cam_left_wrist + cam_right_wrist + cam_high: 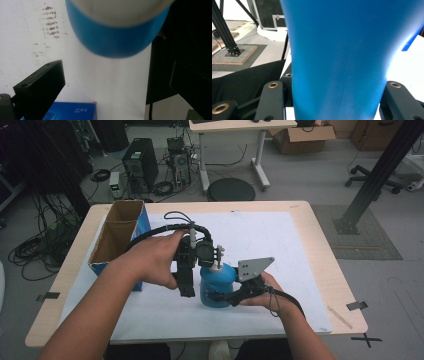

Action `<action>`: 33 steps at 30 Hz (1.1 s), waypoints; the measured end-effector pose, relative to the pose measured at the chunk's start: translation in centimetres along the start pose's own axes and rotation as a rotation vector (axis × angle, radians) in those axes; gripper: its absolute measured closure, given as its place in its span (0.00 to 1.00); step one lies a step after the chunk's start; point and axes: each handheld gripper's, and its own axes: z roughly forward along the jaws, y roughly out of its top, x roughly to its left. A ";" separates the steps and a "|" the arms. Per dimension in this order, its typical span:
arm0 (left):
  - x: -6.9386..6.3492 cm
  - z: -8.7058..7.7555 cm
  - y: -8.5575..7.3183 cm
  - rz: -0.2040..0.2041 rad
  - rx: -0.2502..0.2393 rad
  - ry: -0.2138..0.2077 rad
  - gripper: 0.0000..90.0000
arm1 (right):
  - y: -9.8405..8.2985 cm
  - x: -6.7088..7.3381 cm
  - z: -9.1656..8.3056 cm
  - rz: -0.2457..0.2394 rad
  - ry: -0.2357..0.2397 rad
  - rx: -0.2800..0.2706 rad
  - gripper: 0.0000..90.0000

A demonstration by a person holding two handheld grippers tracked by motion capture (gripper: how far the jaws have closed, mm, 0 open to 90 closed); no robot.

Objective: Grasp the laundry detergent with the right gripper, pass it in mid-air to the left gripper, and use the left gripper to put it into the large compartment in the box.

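A blue bottle with a white pump top stands on the white sheet near the table's front middle. My right gripper comes in from the right and is shut on the bottle's lower body, with its grey plate above the hand. In the right gripper view the blue bottle sits between my right gripper's two black jaws. My left gripper hangs just left of the bottle, pointing down at the sheet. In the left gripper view my left gripper stands open, with the bottle ahead of it and untouched.
An open cardboard box with blue sides stands at the table's left, and its blue side lies close under the left gripper. The white sheet covers most of the wooden table. Beyond the table are a stool, computers and cables on the floor.
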 end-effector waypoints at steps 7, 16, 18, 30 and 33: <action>0.1 0.1 0.2 0.005 0.002 0.001 0.00 | 0.3 -0.2 1.1 -0.005 0.005 0.000 0.50; 0.0 0.3 0.4 0.011 0.004 -0.001 0.00 | 0.5 -0.3 2.6 -0.002 0.019 0.006 0.50; 0.0 0.3 0.4 0.010 0.002 -0.001 0.01 | 0.5 -0.3 2.9 -0.005 0.018 0.009 0.50; 0.1 0.6 0.8 0.019 0.004 -0.003 0.01 | 0.8 -0.3 4.0 -0.010 0.028 0.014 0.50; 0.1 0.7 0.9 0.022 0.006 -0.003 0.01 | 0.9 -0.3 4.1 -0.010 0.030 0.009 0.50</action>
